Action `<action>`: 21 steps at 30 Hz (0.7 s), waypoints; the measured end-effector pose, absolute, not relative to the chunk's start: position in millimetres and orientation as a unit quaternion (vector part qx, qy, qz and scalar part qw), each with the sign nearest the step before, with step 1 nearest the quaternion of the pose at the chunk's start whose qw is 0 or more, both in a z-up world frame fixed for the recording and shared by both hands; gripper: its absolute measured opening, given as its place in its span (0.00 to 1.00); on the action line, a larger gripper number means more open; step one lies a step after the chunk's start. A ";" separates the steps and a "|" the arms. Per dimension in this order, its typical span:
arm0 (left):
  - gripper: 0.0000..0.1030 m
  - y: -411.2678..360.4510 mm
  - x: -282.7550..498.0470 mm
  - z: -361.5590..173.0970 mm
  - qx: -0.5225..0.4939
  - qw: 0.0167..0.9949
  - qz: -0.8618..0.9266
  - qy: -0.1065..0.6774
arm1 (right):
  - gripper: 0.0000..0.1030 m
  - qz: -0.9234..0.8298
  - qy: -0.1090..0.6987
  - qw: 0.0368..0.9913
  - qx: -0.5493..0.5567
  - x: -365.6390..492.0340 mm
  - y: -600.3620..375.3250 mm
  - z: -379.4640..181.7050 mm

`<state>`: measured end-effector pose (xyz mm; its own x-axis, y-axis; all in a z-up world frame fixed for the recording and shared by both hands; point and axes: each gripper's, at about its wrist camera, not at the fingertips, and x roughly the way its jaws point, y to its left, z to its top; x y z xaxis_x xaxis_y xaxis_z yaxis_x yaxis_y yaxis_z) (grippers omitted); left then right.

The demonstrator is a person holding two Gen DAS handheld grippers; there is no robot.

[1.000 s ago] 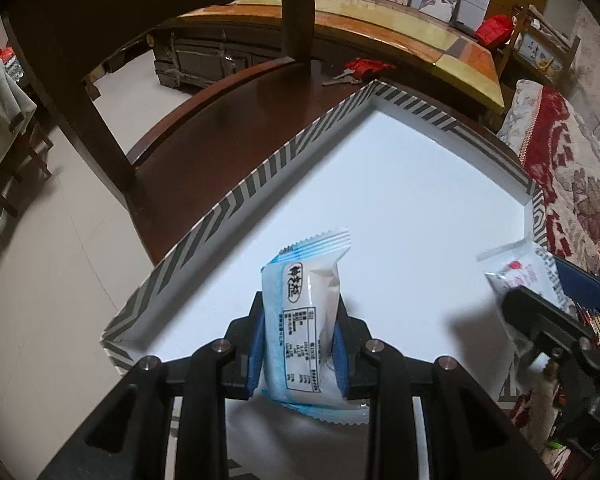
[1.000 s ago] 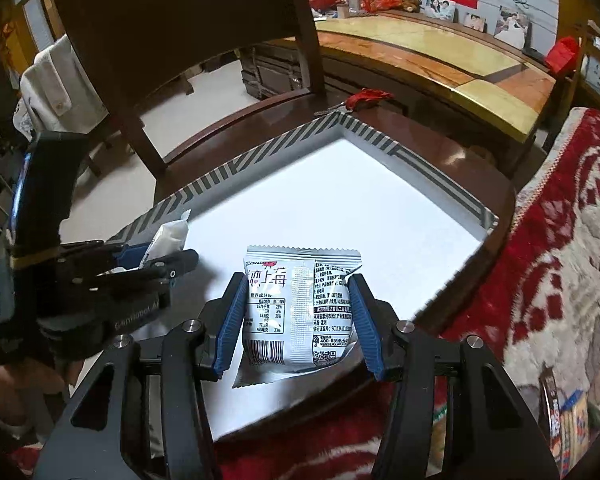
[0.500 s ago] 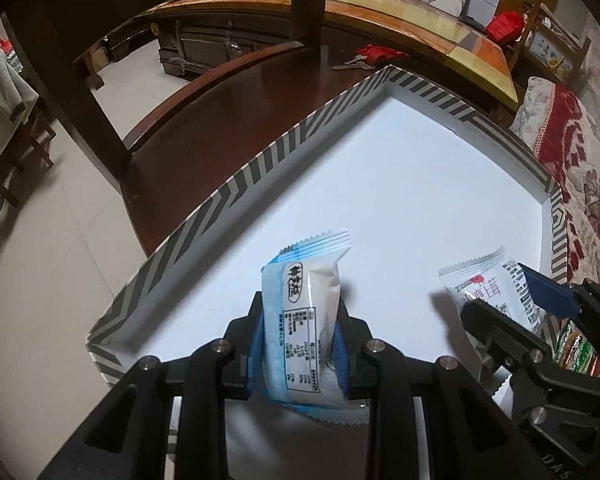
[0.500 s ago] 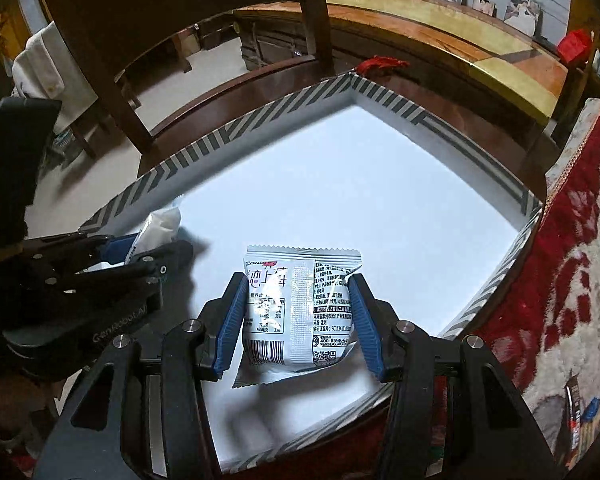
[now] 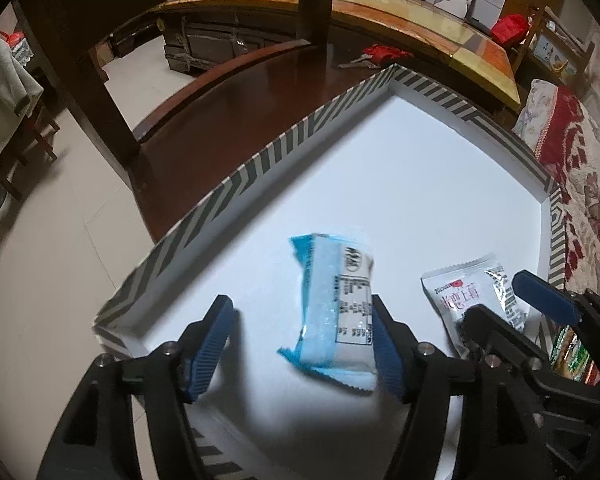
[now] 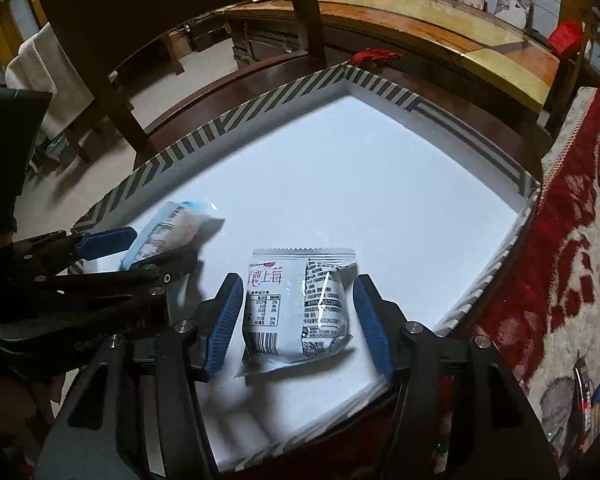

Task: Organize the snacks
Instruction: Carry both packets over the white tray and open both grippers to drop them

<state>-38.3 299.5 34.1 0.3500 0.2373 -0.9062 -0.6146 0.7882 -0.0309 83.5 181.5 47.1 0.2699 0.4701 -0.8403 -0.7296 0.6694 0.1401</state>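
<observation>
Left wrist: the left gripper (image 5: 302, 344) gapes wide over the tray (image 5: 260, 164); the blue packet (image 5: 336, 308) lies between its fingers, against the right one, long axis running away from the camera

Right wrist: the right gripper (image 6: 300, 320) is spread too; the white packet (image 6: 298, 304) lies loose between its fingers, lengthwise, nearer this hand

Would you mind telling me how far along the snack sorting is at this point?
Done: the blue packet and the white strawberry packet are both inside the striped box. In hand: nothing is gripped; the left gripper and right gripper are open around their packets. Left: more snacks lie outside the box at the right edge.
</observation>
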 end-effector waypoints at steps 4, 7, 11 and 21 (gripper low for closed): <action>0.70 292.3 -42.6 44.3 -0.181 0.808 0.263 0.496 | 0.56 0.384 0.456 0.794 -0.118 76.9 168.1 60.8; 0.71 285.1 -45.6 53.8 -0.177 0.815 0.256 0.488 | 0.56 0.382 0.448 0.801 -0.104 71.2 150.7 72.2; 0.71 272.8 -47.2 66.1 -0.172 0.825 0.246 0.479 | 0.56 0.369 0.440 0.814 -0.089 63.9 119.2 87.0; 0.71 218.0 -37.3 86.2 -0.142 0.846 0.200 0.474 | 0.56 0.315 0.424 0.847 -0.062 47.4 29.9 110.6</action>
<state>-37.3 218.0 86.2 0.4712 0.2032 -0.8583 -0.4729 0.8796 -0.0514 47.4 29.9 110.6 0.4416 0.4811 -0.7573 -0.5860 0.7938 0.1626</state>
